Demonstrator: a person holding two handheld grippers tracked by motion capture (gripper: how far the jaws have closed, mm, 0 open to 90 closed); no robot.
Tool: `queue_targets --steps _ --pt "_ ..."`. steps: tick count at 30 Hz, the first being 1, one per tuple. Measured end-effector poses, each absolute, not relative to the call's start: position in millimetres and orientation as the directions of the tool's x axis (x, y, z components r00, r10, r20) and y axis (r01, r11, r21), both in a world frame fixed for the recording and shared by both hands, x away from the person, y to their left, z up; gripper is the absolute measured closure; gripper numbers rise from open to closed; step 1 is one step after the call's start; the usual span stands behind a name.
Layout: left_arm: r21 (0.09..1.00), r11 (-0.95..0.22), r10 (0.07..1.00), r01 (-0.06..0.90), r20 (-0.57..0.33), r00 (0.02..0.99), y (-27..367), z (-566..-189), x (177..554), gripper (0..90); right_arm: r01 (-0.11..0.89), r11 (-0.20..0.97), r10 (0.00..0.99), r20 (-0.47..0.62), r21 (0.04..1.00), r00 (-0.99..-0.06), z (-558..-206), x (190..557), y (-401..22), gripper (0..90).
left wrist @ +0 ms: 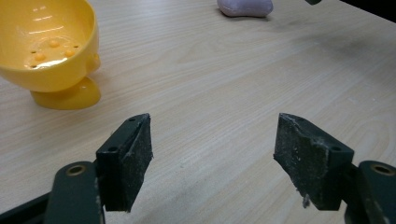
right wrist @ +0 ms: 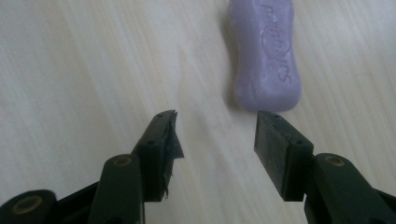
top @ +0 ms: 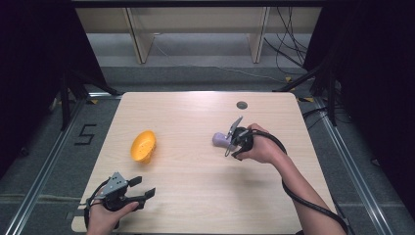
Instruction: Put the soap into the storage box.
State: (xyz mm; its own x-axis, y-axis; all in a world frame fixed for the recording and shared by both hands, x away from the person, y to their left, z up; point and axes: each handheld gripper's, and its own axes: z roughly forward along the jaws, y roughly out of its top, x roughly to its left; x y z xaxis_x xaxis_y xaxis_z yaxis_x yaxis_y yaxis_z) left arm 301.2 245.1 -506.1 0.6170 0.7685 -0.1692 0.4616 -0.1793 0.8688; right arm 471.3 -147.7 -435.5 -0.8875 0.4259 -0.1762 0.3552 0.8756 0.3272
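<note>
**At centre right of the table: soap off to one side of parted jaws**

Right of centre in the high view, right gripper (top: pixel 234 137) poised at a purple soap bar (top: pixel 220 140), jaws spread apart and gripping nothing. In the right gripper view, soap bar (right wrist: pixel 265 53) lying flat at upper right, its near end just past the right-hand jaw, not between the two. Likely trouble: closing from here would pinch air or clip one end, skidding the smooth bar across the wood. A shift sideways probably needed first.

At lower left of the high view, left gripper (top: pixel 138 190) low near the table's near edge, jaws wide and empty. Yellow soap dish (top: pixel 143 145) left of centre, well apart from the soap; in the left gripper view, dish (left wrist: pixel 49 51) at upper left, seemingly tipped on its feet, so perhaps prone to rocking if nudged.

Plenty of bare tabletop (top: pixel 195 186) between dish and soap. Small dark disc (top: pixel 242 105) near the far edge, clear of everything.
</note>
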Motion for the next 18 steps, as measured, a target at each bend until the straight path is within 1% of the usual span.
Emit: queue_targets --steps 6,8,10,18 --pt "0.869 -0.174 0.769 0.463 -0.174 0.616 245 -506 302 26.9 0.357 0.880 0.424 -0.179 0.315 -0.888 -438 492 -140 48.0" --pt "0.866 -0.161 0.772 0.474 -0.189 0.607 245 -507 301 26.9 0.351 0.885 0.418 -0.186 0.307 -0.889 -440 498 -137 48.0" --pt "0.869 -0.175 0.767 0.463 -0.174 0.617 245 -506 301 26.9 0.353 0.885 0.417 -0.185 0.303 -0.890 -441 502 -134 47.9" --pt "0.870 -0.170 0.767 0.462 -0.177 0.616 245 -506 302 26.9 0.350 0.894 0.410 -0.199 0.280 -0.890 -446 514 -124 47.0"
